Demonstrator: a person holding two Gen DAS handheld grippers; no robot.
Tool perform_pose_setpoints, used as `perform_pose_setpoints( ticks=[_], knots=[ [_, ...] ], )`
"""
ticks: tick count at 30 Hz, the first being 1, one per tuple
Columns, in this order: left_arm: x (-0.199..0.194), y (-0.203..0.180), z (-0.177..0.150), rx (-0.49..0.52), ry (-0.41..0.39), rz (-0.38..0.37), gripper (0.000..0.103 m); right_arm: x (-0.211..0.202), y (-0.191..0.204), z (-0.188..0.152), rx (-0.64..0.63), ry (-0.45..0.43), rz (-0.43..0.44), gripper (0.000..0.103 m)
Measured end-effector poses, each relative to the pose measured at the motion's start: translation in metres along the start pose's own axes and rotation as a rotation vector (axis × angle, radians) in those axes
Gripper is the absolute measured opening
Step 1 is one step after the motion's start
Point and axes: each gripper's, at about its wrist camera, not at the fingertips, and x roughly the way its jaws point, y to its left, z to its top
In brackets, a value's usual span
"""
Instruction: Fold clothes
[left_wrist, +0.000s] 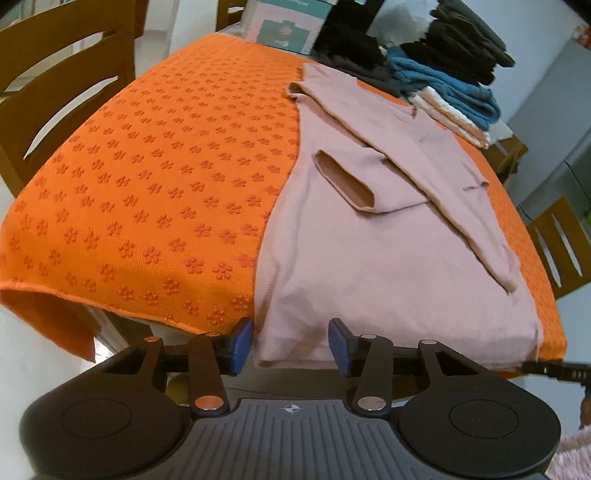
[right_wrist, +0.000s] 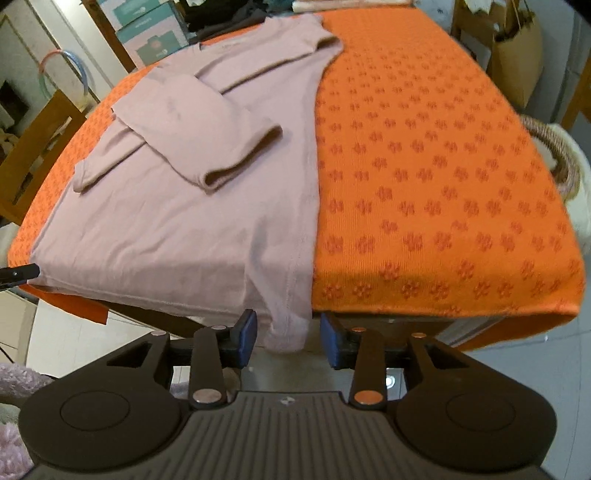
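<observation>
A dusty-pink long-sleeved shirt (left_wrist: 388, 236) lies flat on the orange flower-patterned table cover (left_wrist: 147, 177), both sleeves folded across its body. Its hem hangs slightly over the near table edge. My left gripper (left_wrist: 291, 345) is open, its blue pads on either side of the hem's left corner without closing on it. In the right wrist view the same shirt (right_wrist: 177, 206) covers the left half of the cover (right_wrist: 443, 184). My right gripper (right_wrist: 288, 341) is open, with the hem's right corner hanging between its pads.
A stack of folded clothes (left_wrist: 454, 85), dark, blue and cream, sits at the far right of the table. Wooden chairs (left_wrist: 55, 92) stand on the left, and another chair (left_wrist: 561, 243) on the right. Cardboard boxes (right_wrist: 147, 33) stand behind. A woven basket (right_wrist: 554, 155) sits right of the table.
</observation>
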Motion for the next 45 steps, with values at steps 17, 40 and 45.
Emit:
perform_pose_setpoints(
  ticks=[17,40,45],
  knots=[
    [-0.054,-0.014,0.019,-0.079,-0.121,-0.041,0.006,-0.061,-0.015,0.013,0.094,-0.082,0.194,0.006],
    [-0.008,-0.039,0.188,-0.1,-0.269,-0.174,0.006,-0.065,-0.03,0.17,0.345,-0.315,0.203,0.006],
    [0.041,-0.041,0.231,-0.048,-0.216,-0.153,0.006,-0.02,-0.035,0.22,0.378,-0.288,0.128,0.006]
  ],
)
